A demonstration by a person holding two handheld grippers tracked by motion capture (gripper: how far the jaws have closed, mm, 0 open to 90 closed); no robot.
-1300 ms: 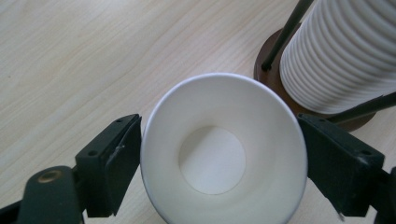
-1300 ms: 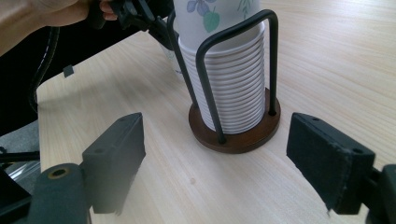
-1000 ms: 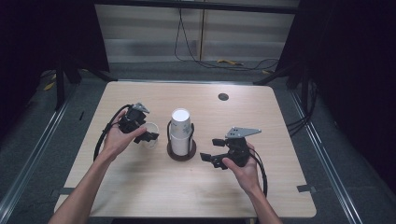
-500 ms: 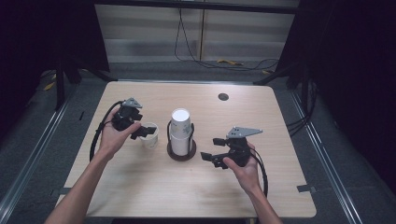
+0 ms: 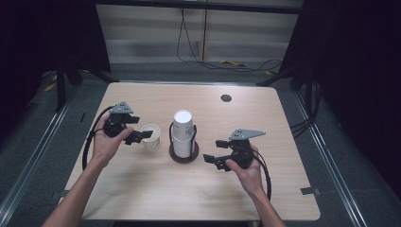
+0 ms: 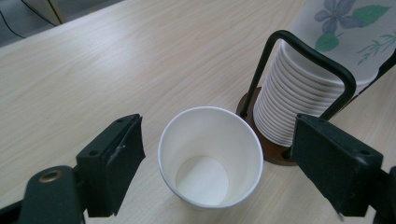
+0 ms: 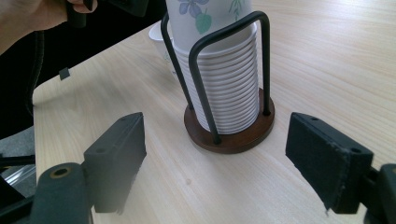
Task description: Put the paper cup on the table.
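White paper, plain and empty inside, makes up the single cup [image 6: 210,156] that stands upright on the desk [image 5: 142,189], mouth up, between the spread jaws of the left claw [image 5: 142,135]; neither pad touches its rim, with a gap showing on either side of it in the left gripper view. From above, the cup [image 5: 152,136] sits just left of the cup holder [image 5: 184,152], close beside it but apart. That holder has a round dark wooden base and black wire hoops rising around a tall stack of nested cups [image 5: 183,126], the uppermost one printed with blue flowers and green leaves. On the far side of the holder, the right claw [image 5: 213,151] hovers low over the desk with its jaws wide and nothing between them, pointing at the holder's base [image 7: 229,133] from a short way off. Each claw is carried in a person's hand, forearms coming in from the near edge, black cables looping beside the wrists. Farther back, a small dark round cap [image 5: 226,98] sits in the pale wood.
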